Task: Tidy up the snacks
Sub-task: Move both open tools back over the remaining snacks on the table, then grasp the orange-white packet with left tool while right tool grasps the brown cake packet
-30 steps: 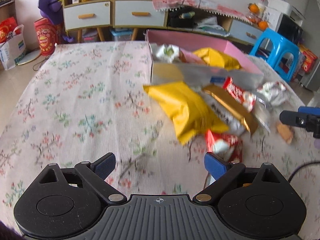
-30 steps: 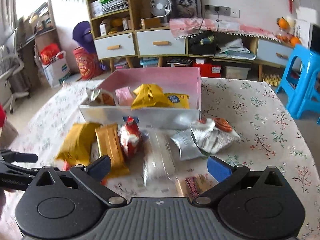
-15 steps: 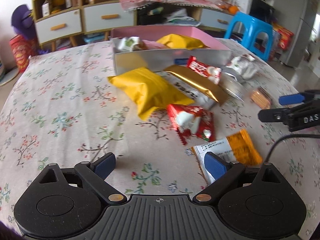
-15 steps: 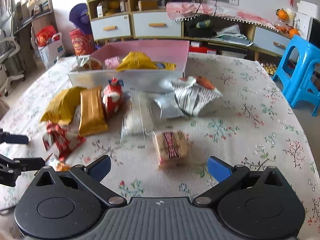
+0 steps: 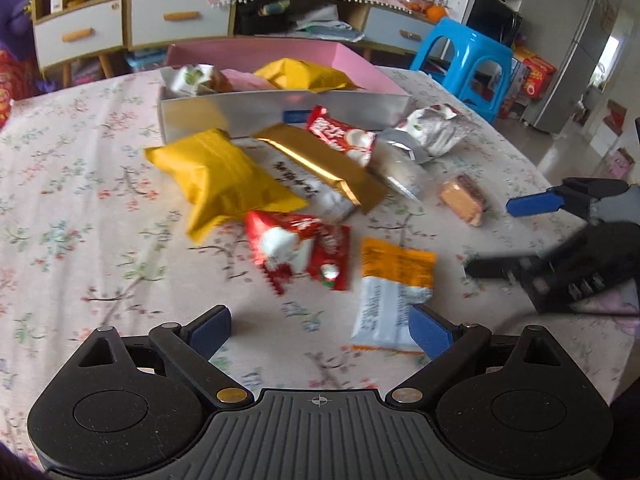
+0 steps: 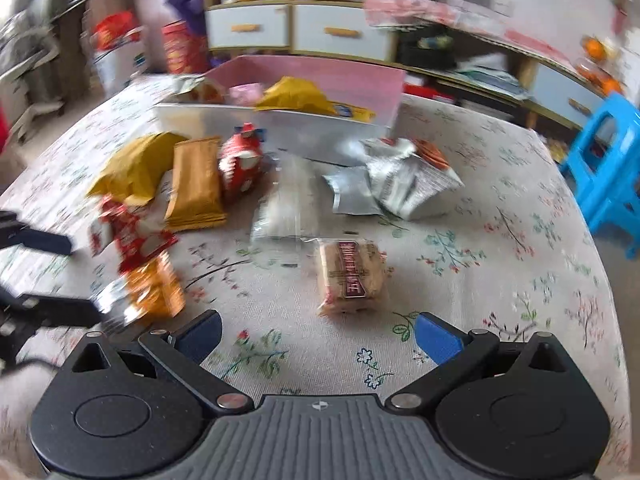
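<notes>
The left gripper [image 5: 320, 328] hangs over the near edge of the flowered surface [image 5: 80, 208] with its jaws spread wide and nothing between them. Just beyond its right finger lies an orange-and-white packet [image 5: 390, 292], and left of that a red-and-white wrapper [image 5: 300, 254]. The right gripper [image 6: 316, 334] is likewise spread wide and empty, with a clear-wrapped biscuit pack [image 6: 352, 276] lying on the cloth just past its fingers. Farther on, the loose snacks sit in a heap: a yellow bag [image 5: 224, 178] on the left, a gold bar [image 5: 324, 166] beside it, a second red wrapper [image 5: 344, 136] and a crumpled silver bag [image 5: 434, 130] to the right. Behind them stands the pink box [image 5: 280, 52], its silver front wall touching the heap; a yellow bag and other packets already lie inside it.
</notes>
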{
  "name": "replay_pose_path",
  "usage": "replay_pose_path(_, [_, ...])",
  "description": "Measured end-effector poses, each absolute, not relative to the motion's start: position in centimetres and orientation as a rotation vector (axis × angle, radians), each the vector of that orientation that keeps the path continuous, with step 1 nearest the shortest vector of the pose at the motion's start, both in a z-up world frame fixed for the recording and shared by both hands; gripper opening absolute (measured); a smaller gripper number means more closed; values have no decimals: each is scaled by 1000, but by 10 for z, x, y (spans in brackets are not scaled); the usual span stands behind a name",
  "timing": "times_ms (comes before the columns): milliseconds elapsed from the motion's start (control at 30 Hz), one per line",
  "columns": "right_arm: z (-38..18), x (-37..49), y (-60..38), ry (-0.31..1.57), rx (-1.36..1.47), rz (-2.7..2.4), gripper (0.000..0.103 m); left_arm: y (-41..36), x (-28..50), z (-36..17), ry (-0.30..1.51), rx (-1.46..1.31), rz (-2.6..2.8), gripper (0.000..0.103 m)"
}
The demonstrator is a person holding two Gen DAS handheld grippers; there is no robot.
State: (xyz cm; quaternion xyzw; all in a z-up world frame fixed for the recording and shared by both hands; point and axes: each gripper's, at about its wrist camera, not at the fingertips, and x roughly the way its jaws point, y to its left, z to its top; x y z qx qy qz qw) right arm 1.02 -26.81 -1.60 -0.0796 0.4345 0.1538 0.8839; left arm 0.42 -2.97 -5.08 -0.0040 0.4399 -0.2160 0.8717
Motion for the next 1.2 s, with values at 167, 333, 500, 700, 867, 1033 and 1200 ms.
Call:
replay_pose_path(167, [-5, 0, -282, 957, -248, 508, 94, -45, 4, -51, 928, -8, -482, 97])
replay_pose_path(333, [-14, -3, -297, 1014, -284, 485, 94, -54, -1, -51, 925, -4, -503, 94])
replay_pose_path(500, [-23, 5, -301, 1020, -217, 443, 94, -60, -5, -51, 911, 3, -485, 93])
replay_pose_path(700, [-28, 9, -299, 938, -172, 417, 94, -65, -8, -50, 889, 35, -490, 75])
replay_pose_path(867, [-29, 18, -296, 899, -145, 387, 94, -69, -9, -51, 863, 80, -469, 56])
replay_pose_path(1033, [-33, 24, -288, 848, -120, 347, 94, -69, -9, -51, 846, 99, -458, 42])
replay_pose_path(1200, [-35, 27, -286, 819, -108, 332, 94, -64, -6, -51, 844, 77, -451, 38])
